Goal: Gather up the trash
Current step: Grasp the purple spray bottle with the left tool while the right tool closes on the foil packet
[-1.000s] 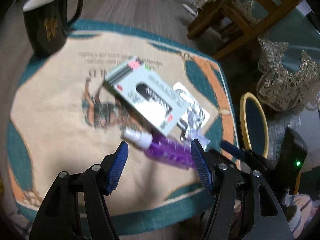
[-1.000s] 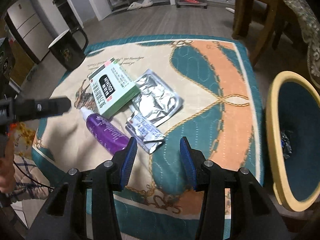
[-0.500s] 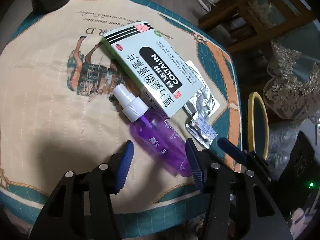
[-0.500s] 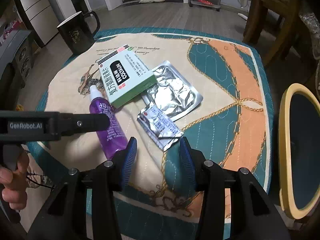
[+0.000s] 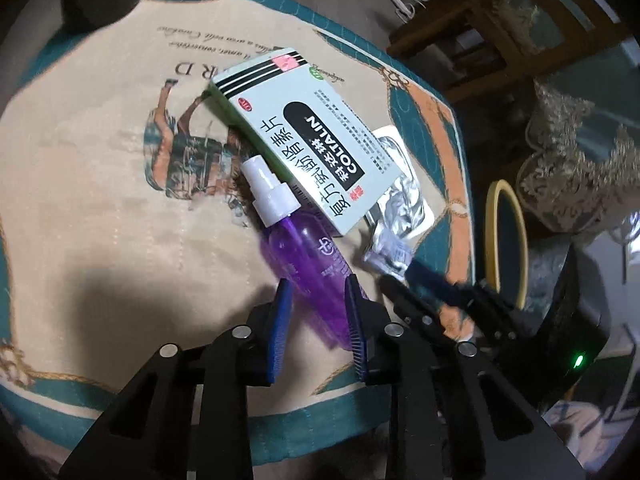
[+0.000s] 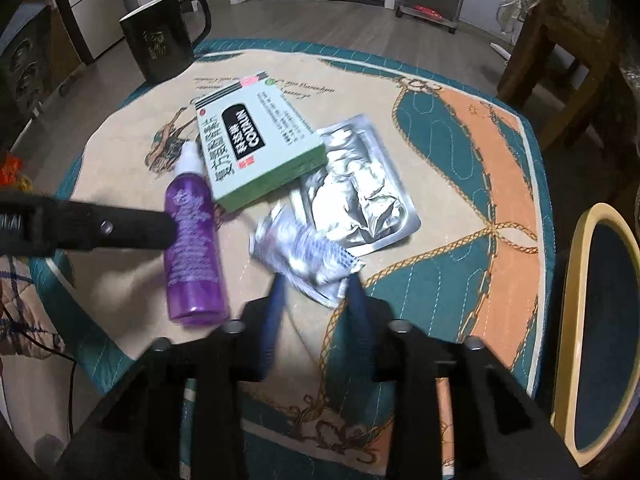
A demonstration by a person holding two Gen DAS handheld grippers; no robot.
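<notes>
A purple spray bottle (image 5: 308,256) with a white cap lies on the patterned table mat (image 5: 88,176). My left gripper (image 5: 318,290) is shut on the bottle's lower end, blue pads on both sides. The bottle also shows in the right wrist view (image 6: 192,236). A green and white Coltalin box (image 6: 256,140) lies beside it. A silver foil pack (image 6: 356,188) and a small crumpled foil sachet (image 6: 304,252) lie to the right. My right gripper (image 6: 316,284) is open, its pads either side of the sachet's near edge.
A black mug (image 6: 164,36) stands at the mat's far left. A yellow-rimmed bin (image 6: 600,320) with a dark inside stands off the table's right edge. Wooden chair legs (image 6: 560,52) are at the back right.
My left gripper moved forward and closed on the purple bottle. My right gripper moved forward to the crumpled sachet and narrowed a little.
</notes>
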